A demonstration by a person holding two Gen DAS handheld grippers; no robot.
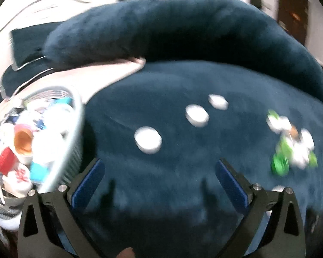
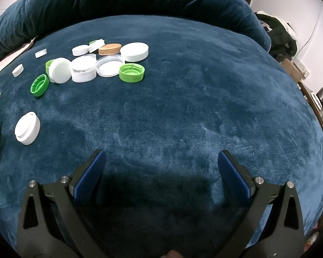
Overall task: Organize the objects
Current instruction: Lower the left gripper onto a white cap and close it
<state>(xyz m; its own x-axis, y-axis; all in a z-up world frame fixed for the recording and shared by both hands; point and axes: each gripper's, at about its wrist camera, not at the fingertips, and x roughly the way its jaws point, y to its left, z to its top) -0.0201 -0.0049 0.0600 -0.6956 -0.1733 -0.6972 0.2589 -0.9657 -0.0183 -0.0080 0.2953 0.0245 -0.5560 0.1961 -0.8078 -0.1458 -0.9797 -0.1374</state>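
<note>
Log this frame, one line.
left claw: open, empty | right claw: open, empty | caps cluster: loose on blue blanket | basket: filled

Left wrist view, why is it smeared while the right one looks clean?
Left wrist view: motion blur smears the white lids and basket; bright glare washes out the top. Right wrist view: sharp lid cluster, fisheye bulge, gripper shadow on the blue blanket.

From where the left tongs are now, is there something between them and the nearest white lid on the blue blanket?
Nothing visible stands in the way. The left tongs are open and empty, and only bare blue blanket lies between them and the nearest white lid. The basket sits off to the left, outside that path.
</note>
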